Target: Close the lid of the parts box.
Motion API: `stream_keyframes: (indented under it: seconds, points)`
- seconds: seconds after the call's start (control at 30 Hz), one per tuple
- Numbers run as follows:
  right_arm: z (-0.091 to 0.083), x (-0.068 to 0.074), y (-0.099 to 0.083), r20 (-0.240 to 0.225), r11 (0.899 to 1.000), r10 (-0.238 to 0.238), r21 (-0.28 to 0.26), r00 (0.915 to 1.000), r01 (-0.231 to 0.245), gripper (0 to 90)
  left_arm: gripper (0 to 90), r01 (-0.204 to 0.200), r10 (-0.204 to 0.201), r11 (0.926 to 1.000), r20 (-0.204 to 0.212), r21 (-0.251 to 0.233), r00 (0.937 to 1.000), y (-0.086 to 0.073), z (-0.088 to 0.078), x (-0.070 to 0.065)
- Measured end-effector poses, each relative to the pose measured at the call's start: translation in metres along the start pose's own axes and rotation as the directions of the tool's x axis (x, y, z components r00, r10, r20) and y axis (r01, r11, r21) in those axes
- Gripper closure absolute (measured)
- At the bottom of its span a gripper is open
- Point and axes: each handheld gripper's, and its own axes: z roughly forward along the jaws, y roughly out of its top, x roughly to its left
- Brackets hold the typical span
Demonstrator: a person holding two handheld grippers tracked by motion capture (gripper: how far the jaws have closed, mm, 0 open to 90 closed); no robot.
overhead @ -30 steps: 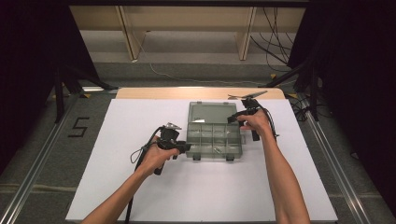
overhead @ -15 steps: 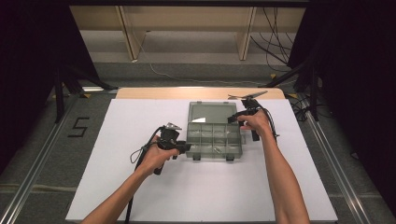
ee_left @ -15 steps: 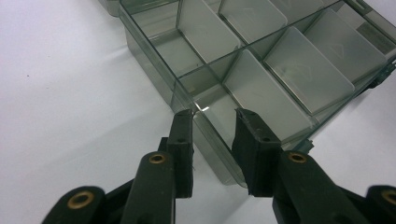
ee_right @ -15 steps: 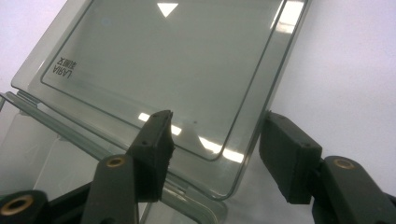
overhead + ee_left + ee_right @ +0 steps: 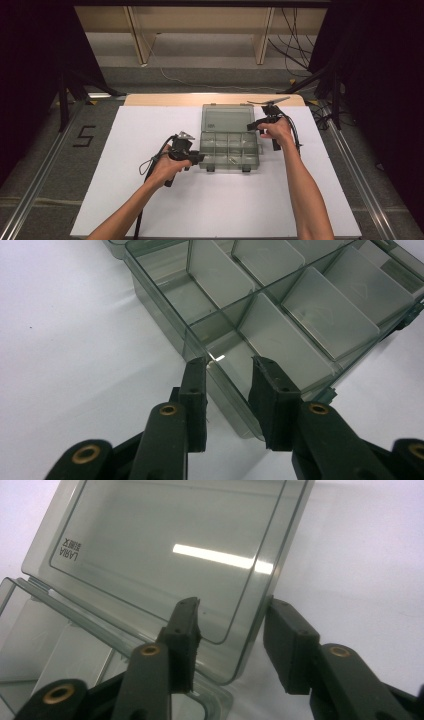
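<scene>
We work a clear plastic organiser box at the centre of the white table, lid swung open and lying back on the far side, toward the wooden edge.

Left gripper: jaws straddle the near-left corner wall of the box, 1 jaw outside, 1 inside the corner compartment. Jaws are part-closed. Whether the pads press the wall we cannot tell; a gap shows beside at least 1 jaw in the left gripper view.

Right gripper: jaws have just been closing, w/ the lid's free corner edge between them. 1 jaw sits over the lid panel, the other outside the rim. A gap remains at the outer jaw, so we read it as not yet clamped.

Handling, as we judge it:
- Box is light, stiff, thin-walled; it slides easily on the smooth table unless 1 side is steadied.
- Plastic is glossy, so pads may slip; grip square on a rim, not on a flat panel.
- Lid is thin and flexes at the hinge; take it by the rim near a corner, approx. where the right gripper sits.
- Base: hold by the corner wall, where 2 walls meet and stiffen it.
- Dividers are thin; avoid clamping them.
- Latch tabs at the near edge are fragile; keep jaws off them.
</scene>
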Motion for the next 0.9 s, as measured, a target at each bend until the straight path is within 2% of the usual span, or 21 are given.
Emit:
stream_keyframes:
  seconds: [0.03, 0.1, 0.13, 0.17, 0.2, 0.3, 0.4, 0.43, 0.47, 0.5, 0.53, 0.57, 0.6, 0.63, 0.67, 0.77, 0.83, 0.87, 0.9]
  points:
    - [-0.001, 0.000, 0.000, -0.010, 1.000, 0.011, 0.018, 0.9999, -0.011, 61.3, 67.8, -0.001, 0.001, 1.0000, 0.003, -0.002, 1.0000, 0.000, 0.000, 0.000]
    - [-0.003, -0.001, 0.000, -0.020, 1.000, 0.027, 0.014, 0.9994, -0.027, 63.5, 67.7, -0.007, 0.007, 1.0000, 0.004, 0.000, 1.0000, 0.000, 0.000, 0.000]
    - [-0.003, -0.002, 0.000, -0.025, 1.000, 0.017, -0.004, 0.9995, -0.017, 64.5, 67.7, -0.020, 0.020, 0.9998, 0.004, 0.002, 0.9998, 0.000, 0.000, 0.000]
    - [-0.004, -0.001, -0.001, -0.012, 0.999, 0.045, 0.007, 0.9989, -0.045, 65.0, 67.7, -0.016, 0.016, 0.9999, 0.004, 0.000, 0.9999, 0.000, 0.000, 0.000]
    - [-0.005, -0.002, -0.001, -0.034, 0.999, 0.041, 0.002, 0.9986, -0.041, 66.2, 67.7, -0.017, 0.017, 0.9998, 0.004, 0.000, 0.9998, 0.000, 0.000, 0.000]
    - [-0.006, -0.004, -0.001, -0.039, 0.999, 0.041, -0.011, 0.9984, -0.042, 68.7, 67.7, -0.018, 0.018, 0.9998, 0.005, -0.001, 0.9998, 0.000, 0.000, 0.000]
    - [-0.007, -0.004, -0.001, -0.035, 0.998, 0.067, -0.012, 0.9971, -0.068, 71.5, 67.7, -0.025, 0.025, 0.9997, 0.004, 0.001, 0.9997, 0.000, 0.000, 0.000]
    - [-0.008, -0.004, -0.001, -0.041, 0.998, 0.060, -0.022, 0.9973, -0.061, 72.8, 67.7, -0.020, 0.020, 0.9998, 0.001, -0.003, 0.9998, 0.000, 0.000, 0.000]
    - [-0.010, -0.002, -0.001, -0.037, 0.994, 0.106, -0.010, 0.9936, -0.107, 74.1, 67.7, -0.020, 0.020, 0.9998, 0.001, -0.003, 0.9998, 0.000, 0.000, 0.000]
    - [-0.010, -0.005, -0.001, -0.042, 0.996, 0.079, -0.030, 0.9960, -0.080, 75.4, 67.7, -0.021, 0.021, 0.9998, 0.000, -0.003, 0.9998, 0.000, 0.000, 0.000]
    - [-0.011, -0.005, -0.001, -0.038, 0.996, 0.078, -0.034, 0.9962, -0.079, 76.6, 67.7, -0.020, 0.020, 0.9998, 0.000, -0.003, 0.9998, 0.000, 0.000, 0.000]
    - [-0.013, -0.003, -0.001, -0.049, 0.994, 0.109, -0.014, 0.9929, -0.110, 80.9, 67.7, -0.021, 0.021, 0.9998, 0.001, -0.003, 0.9998, 0.000, 0.000, 0.000]
    - [-0.014, -0.003, -0.001, -0.041, 0.994, 0.103, -0.033, 0.9938, -0.105, 82.3, 67.7, -0.026, 0.026, 0.9997, 0.002, 0.000, 0.9997, 0.000, 0.000, 0.000]
    - [-0.015, -0.004, -0.002, -0.041, 0.994, 0.106, -0.030, 0.9935, -0.107, 82.9, 67.7, -0.021, 0.021, 0.9998, 0.001, -0.001, 0.9998, 0.000, 0.000, -0.001]
    - [-0.013, -0.007, -0.003, -0.049, 0.995, 0.067, -0.073, 0.9965, -0.071, 83.3, 67.7, -0.019, 0.019, 0.9998, 0.000, -0.001, 0.9998, 0.000, 0.000, -0.001]
    - [-0.016, -0.008, -0.005, -0.061, 0.994, 0.075, -0.069, 0.9953, -0.079, 84.1, 67.7, -0.021, 0.021, 0.9998, 0.000, 0.000, 0.9998, 0.000, 0.000, -0.001]
    - [-0.017, -0.009, -0.007, -0.068, 0.994, 0.062, -0.081, 0.9957, -0.068, 84.2, 67.7, -0.019, 0.019, 0.9998, 0.000, -0.003, 0.9998, 0.000, 0.000, -0.001]
    - [-0.017, -0.008, -0.009, -0.054, 0.993, 0.064, -0.092, 0.9965, -0.069, 84.3, 67.7, -0.016, 0.016, 0.9999, 0.000, -0.005, 0.9999, 0.000, 0.000, -0.001]
    - [-0.017, -0.008, -0.009, -0.064, 0.993, 0.056, -0.096, 0.9964, -0.062, 84.3, 67.7, -0.019, 0.019, 0.9998, 0.000, -0.002, 0.9998, 0.000, 0.000, -0.001]
